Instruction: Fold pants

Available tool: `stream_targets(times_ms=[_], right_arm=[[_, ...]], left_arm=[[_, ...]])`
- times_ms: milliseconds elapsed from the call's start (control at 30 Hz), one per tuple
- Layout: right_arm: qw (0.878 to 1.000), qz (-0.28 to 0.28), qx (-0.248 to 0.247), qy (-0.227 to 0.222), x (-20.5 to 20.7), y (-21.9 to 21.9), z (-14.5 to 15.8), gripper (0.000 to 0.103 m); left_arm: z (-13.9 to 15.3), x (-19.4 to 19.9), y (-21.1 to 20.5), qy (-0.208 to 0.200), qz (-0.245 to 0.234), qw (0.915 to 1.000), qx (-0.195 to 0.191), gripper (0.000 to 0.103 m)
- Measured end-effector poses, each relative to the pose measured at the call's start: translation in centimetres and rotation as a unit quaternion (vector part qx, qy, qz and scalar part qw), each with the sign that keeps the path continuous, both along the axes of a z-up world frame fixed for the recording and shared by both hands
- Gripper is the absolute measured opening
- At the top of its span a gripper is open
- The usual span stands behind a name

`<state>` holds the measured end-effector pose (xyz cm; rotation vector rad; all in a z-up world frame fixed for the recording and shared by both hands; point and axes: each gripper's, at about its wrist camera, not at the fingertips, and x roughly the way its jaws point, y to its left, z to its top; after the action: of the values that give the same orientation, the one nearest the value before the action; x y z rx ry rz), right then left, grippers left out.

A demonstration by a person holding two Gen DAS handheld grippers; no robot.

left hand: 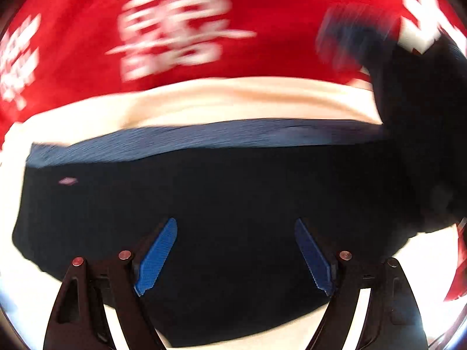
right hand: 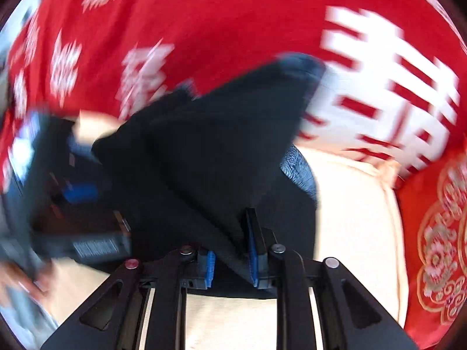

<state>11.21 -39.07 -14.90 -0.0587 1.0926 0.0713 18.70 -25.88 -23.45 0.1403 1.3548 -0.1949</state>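
The left tool hangs above the dark pants with its blue pads spread wide and nothing between them; the pants lie flat on the cream surface directly beneath and ahead of it. The right tool has its pads close together, pinching a fold of the pants, which rises away ahead of it towards the red cloth with white lettering.

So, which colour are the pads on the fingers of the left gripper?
Blue pads, on black fingers; the left wrist view shows them best.
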Motion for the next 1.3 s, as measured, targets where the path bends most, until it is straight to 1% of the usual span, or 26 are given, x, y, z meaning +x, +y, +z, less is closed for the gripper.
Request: stream_targets(times_ms=[100,167,200,233,267,333,367,400,433,467,500,533,567,600,633,700,733,867,933,1000,1033,1100,1133,1200,1267,1300], right_arm=[[0.995,0.051,-0.070,0.052,0.2,5.6,-4.8,0.030],[0.984,0.072,-0.149,0.061,-0.6,8.1,-6.6,0.035],[0.978,0.083,-0.183,0.051,-1.3,9.1,-6.5,0.039],[0.978,0.088,-0.181,0.047,-1.7,9.4,-6.0,0.052],[0.981,0.090,-0.167,0.045,-2.2,9.5,-5.2,0.063],[0.990,0.075,-0.112,0.050,-3.0,8.7,-3.3,0.067],[0.994,0.060,-0.069,0.057,-3.0,8.1,-2.5,0.067],[0.997,0.035,-0.005,0.066,-3.1,6.7,-1.7,0.067],[0.994,0.000,0.074,0.076,-3.0,5.0,-1.1,0.067],[0.985,-0.038,0.148,0.083,-3.0,3.3,-1.0,0.067],[0.961,-0.092,0.244,0.092,-2.9,1.1,-1.3,0.067],[0.939,-0.126,0.304,0.101,-2.8,-0.1,-2.1,0.067],[0.908,-0.163,0.369,0.114,-2.6,-1.3,-3.4,0.065],[0.882,-0.193,0.412,0.121,-2.7,-2.0,-4.5,0.063],[0.852,-0.224,0.455,0.129,-2.8,-2.6,-6.0,0.058],[0.805,-0.264,0.513,0.137,-3.2,-3.2,-8.0,0.054],[0.786,-0.281,0.533,0.138,-3.5,-3.5,-8.9,0.054],[0.748,-0.318,0.564,0.144,-4.3,-3.5,-11.2,0.054],[0.717,-0.340,0.593,0.136,-4.0,-4.0,-12.4,0.054],[0.699,-0.355,0.607,0.132,-4.0,-4.2,-12.9,0.023],[0.701,-0.359,0.601,0.136,-3.8,-4.3,-12.9,0.005],[0.716,-0.346,0.592,0.132,-3.4,-4.5,-11.7,0.005],[0.732,-0.325,0.587,0.120,-3.3,-4.6,-10.4,0.005],[0.774,-0.276,0.557,0.119,-3.2,-4.4,-8.2,0.005],[0.801,-0.252,0.525,0.138,-3.5,-3.8,-8.0,0.005],[0.809,-0.246,0.511,0.154,-3.8,-3.3,-8.5,0.005]], left_arm=[[-1.2,0.7,4.7,0.012,0.028,0.9991,0.029,0.084],[-1.3,1.1,7.3,0.015,0.046,0.9985,0.025,0.084],[-1.2,1.1,8.0,0.014,0.051,0.9984,0.021,0.084],[-1.0,1.2,8.6,0.012,0.051,0.9984,0.019,0.084],[-0.9,1.2,9.2,0.010,0.048,0.9986,0.020,0.084],[-0.5,1.4,9.7,0.011,0.038,0.9991,0.014,0.084],[-0.5,2.2,8.4,0.014,0.036,0.9992,0.007,0.084],[-0.1,2.0,7.4,0.015,0.031,0.9994,-0.007,0.084],[0.0,2.0,7.1,0.015,0.026,0.9994,-0.016,0.084],[0.0,2.0,6.7,0.014,0.019,0.9994,-0.024,0.084],[-0.1,1.7,6.0,0.012,0.012,0.9995,-0.028,0.084],[-0.8,1.5,5.3,0.018,0.006,0.9994,-0.028,0.088],[-2.0,1.4,4.9,0.035,0.001,0.9991,-0.025,0.099],[-3.0,0.9,4.6,0.047,0.002,0.9988,-0.017,0.099],[-3.8,0.7,4.8,0.053,0.013,0.9984,-0.018,0.103],[-3.5,0.4,5.7,0.038,0.031,0.9983,-0.032,0.103],[-3.3,0.3,5.8,0.037,0.030,0.9984,-0.032,0.103],[-4.0,1.3,4.7,0.033,0.028,0.9986,-0.029,0.103],[-4.2,0.4,3.5,0.034,0.027,0.9986,-0.031,0.103],[-4.2,0.0,3.9,0.035,0.027,0.9985,-0.032,0.103],[-4.2,0.0,3.6,0.039,0.029,0.9984,-0.030,0.103],[-4.5,0.8,2.1,0.050,0.037,0.9978,-0.022,0.103],[-4.3,1.3,2.1,0.049,0.042,0.9978,-0.016,0.103],[-3.4,1.4,3.7,0.039,0.048,0.9980,-0.016,0.103],[-2.5,1.2,4.8,0.027,0.050,0.9983,-0.013,0.103],[-2.3,1.1,5.2,0.025,0.049,0.9984,-0.008,0.103]])
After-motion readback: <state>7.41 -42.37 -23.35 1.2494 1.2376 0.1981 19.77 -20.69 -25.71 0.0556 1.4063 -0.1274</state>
